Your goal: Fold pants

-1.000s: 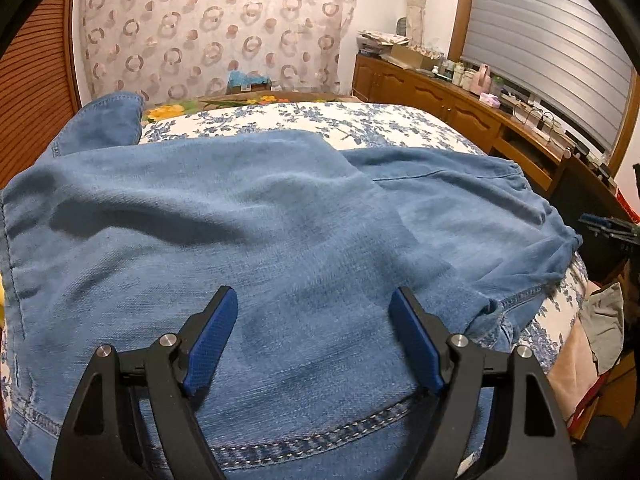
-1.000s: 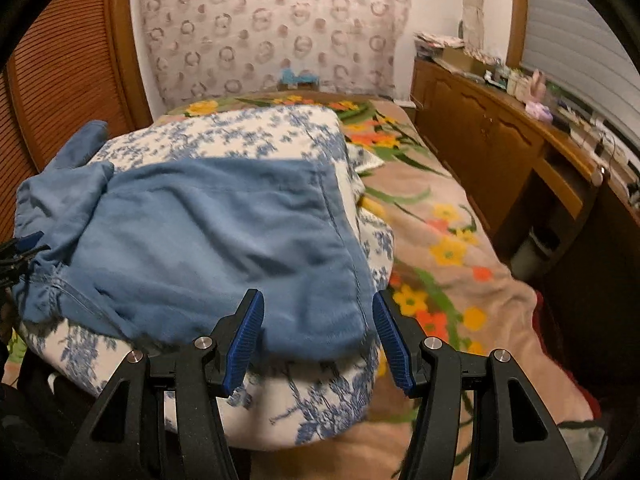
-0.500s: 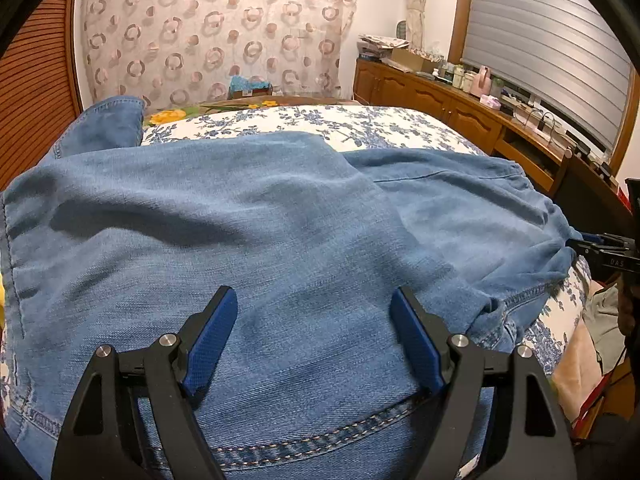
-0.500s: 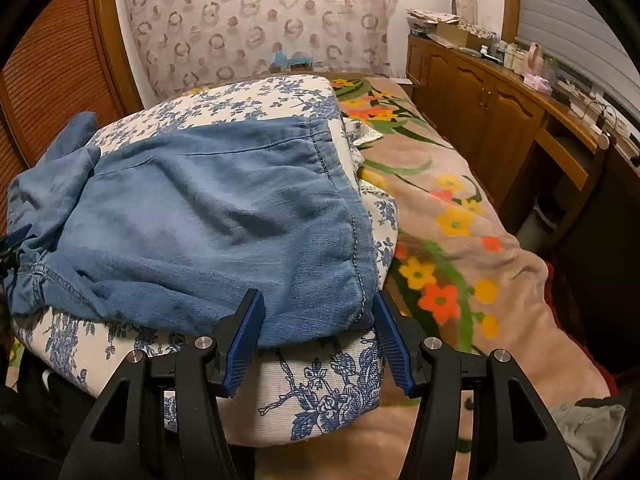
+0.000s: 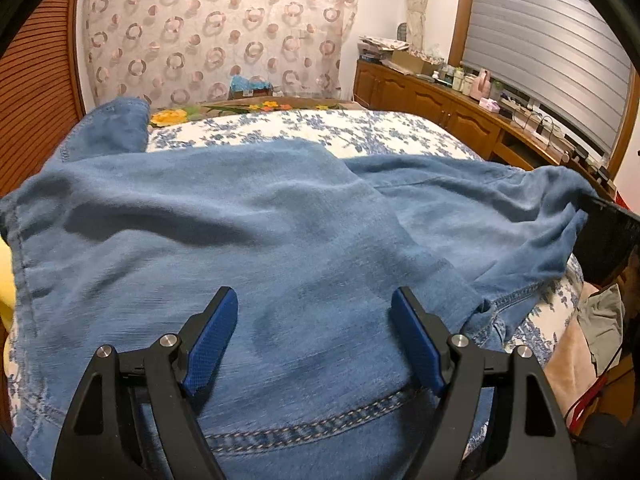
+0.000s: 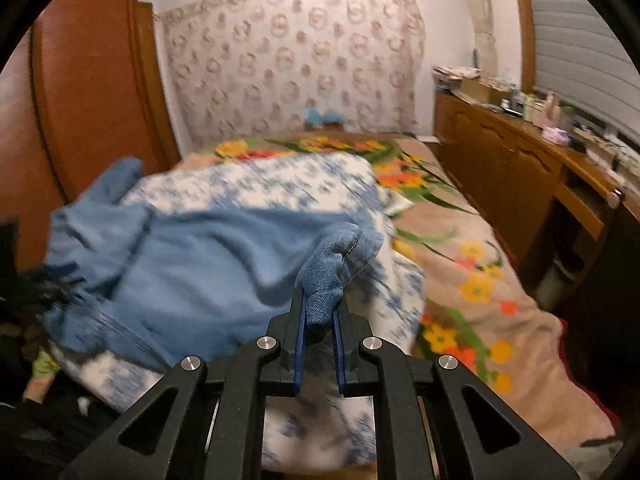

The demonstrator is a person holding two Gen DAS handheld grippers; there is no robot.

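The pants (image 5: 248, 240) are blue denim and lie spread across a white quilt with blue flowers (image 5: 340, 132) on the bed. In the left wrist view the cloth fills most of the frame, so its near edge is cut off below the picture. One leg end rises at the far left (image 5: 108, 128), next to the brown wooden wall.

The left hand-held gripper (image 5: 314, 336) hovers above the denim near a stitched seam (image 5: 304, 428). Its two blue pads (image 5: 212, 340) stand wide apart, and nothing is between them. I cannot tell if the tips touch the cloth.

The right hand-held gripper (image 6: 319, 320) has its pads almost together, with a bunched corner of the pants (image 6: 340, 256) pinched between them. This corner is lifted from the quilt (image 6: 288, 180), and a hem line with stitching shows on it. The right wrist view is blurred, so the folds on the left part of the pants are hard to read. A dark shape at the left edge (image 6: 24, 280) touches the denim there, but it is too unclear to name.

In the left wrist view a dark object at the right edge (image 5: 604, 236) sits at the end of the pants; most of it is cut off.

To the right of the quilt lies a beige blanket with orange and yellow flowers (image 6: 472, 280). A wooden desk (image 6: 520, 160) with small items runs along the right wall, and these items are too small to make out.
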